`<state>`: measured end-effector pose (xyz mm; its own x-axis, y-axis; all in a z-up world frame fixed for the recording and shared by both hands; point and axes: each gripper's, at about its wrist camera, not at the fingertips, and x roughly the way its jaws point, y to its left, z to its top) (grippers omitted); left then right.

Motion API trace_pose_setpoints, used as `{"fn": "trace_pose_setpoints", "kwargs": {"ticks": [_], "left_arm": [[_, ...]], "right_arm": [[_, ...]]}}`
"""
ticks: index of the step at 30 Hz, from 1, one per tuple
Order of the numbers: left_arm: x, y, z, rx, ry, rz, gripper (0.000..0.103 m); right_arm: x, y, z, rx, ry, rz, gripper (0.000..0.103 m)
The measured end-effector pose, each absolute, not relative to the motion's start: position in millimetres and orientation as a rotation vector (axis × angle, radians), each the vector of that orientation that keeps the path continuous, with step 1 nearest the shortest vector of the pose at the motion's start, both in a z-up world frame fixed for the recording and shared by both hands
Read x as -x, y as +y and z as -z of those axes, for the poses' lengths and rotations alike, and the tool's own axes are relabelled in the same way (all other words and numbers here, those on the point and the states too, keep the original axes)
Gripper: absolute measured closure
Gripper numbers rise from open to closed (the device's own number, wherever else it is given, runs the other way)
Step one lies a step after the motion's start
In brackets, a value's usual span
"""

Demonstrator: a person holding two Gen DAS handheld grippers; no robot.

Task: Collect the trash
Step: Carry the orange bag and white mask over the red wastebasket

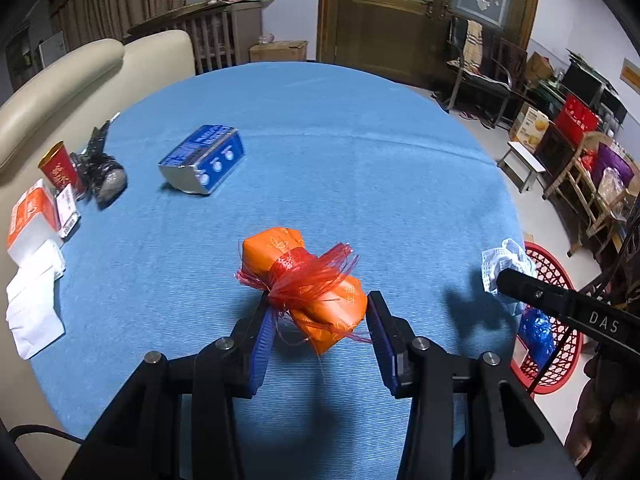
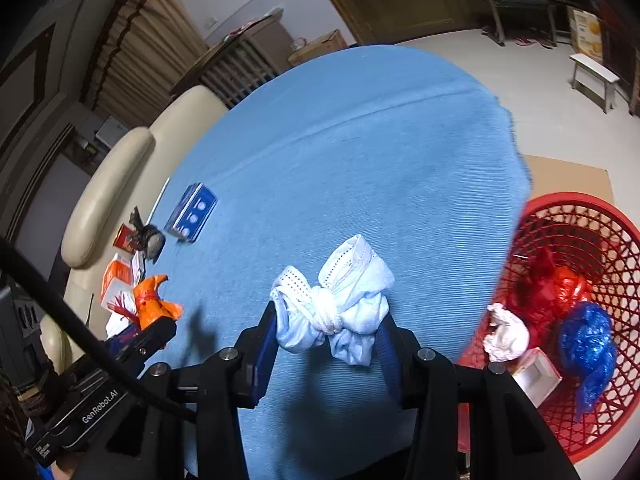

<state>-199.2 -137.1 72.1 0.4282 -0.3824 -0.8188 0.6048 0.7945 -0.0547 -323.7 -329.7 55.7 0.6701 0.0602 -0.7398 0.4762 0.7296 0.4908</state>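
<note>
An orange wrapped packet tied with red ribbon (image 1: pixel 308 284) lies on the blue tablecloth (image 1: pixel 320 152). My left gripper (image 1: pixel 320 316) has its blue pads on either side of the packet's near end and is closed on it; it also shows in the right wrist view (image 2: pixel 156 304). My right gripper (image 2: pixel 328 328) is closed on a knotted white face mask (image 2: pixel 340 304), seen at the table's right edge in the left wrist view (image 1: pixel 506 268). A red mesh basket (image 2: pixel 580 240) on the floor to the right holds red, blue and white trash.
A blue carton (image 1: pixel 204 158), a crumpled dark wrapper (image 1: pixel 102 168), a red cup (image 1: pixel 58 168), an orange-white box (image 1: pixel 32 216) and white tissues (image 1: pixel 32 300) lie at the table's left. A cream sofa (image 1: pixel 80 76) stands behind. Furniture and boxes line the right wall.
</note>
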Motion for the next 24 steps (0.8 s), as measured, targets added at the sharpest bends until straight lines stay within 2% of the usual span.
{"fn": "trace_pose_setpoints", "kwargs": {"ticks": [24], "left_arm": [[232, -185, -79, -0.334, 0.921, 0.758, 0.056]], "right_arm": [[421, -419, -53, -0.779, 0.767, 0.547, 0.055]]}}
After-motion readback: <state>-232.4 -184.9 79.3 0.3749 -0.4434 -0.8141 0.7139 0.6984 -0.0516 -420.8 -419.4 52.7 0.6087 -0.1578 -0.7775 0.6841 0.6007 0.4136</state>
